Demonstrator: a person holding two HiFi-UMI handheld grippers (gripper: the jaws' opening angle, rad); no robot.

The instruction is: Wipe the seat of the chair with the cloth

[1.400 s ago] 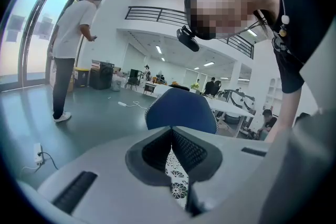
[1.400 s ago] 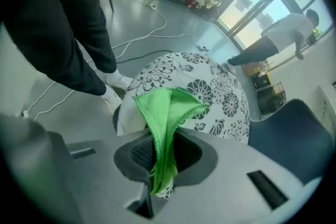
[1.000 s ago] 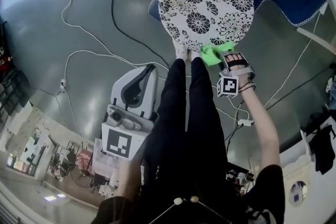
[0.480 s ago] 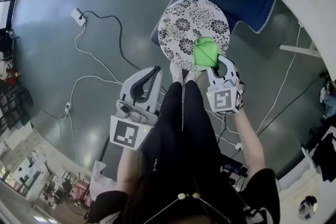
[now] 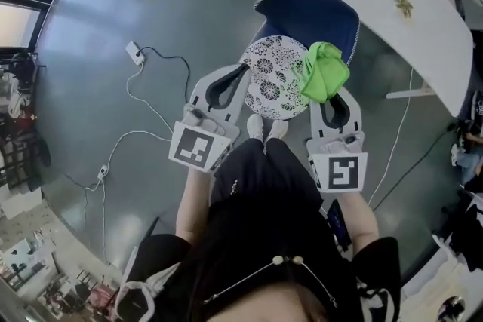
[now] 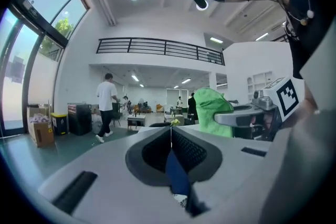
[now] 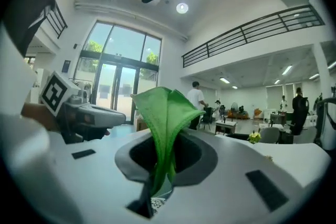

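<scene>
The chair has a blue back (image 5: pixel 313 11) and a round seat (image 5: pixel 273 79) covered in a black-and-white flower print; it stands below both grippers. My right gripper (image 5: pixel 332 91) is shut on the green cloth (image 5: pixel 324 72), which is held up in the air over the seat's right edge. In the right gripper view the cloth (image 7: pixel 165 110) stands up out of the closed jaws of the right gripper (image 7: pixel 167 140). My left gripper (image 5: pixel 241 69) is raised beside it on the left, shut and holding nothing; the left gripper view shows the left gripper (image 6: pixel 170 131) with its jaws pressed together.
A white table (image 5: pixel 377 4) with small yellow flowers stands right behind the chair. White cables and a power strip (image 5: pixel 134 53) lie on the grey floor to the left. The person's feet (image 5: pixel 264 126) are at the seat's near edge. A person (image 6: pixel 107 107) walks far off.
The right gripper has lifted the green cloth off the seat and up into the air. Both grippers have risen toward the head, and the chair now appears smaller and farther off.
</scene>
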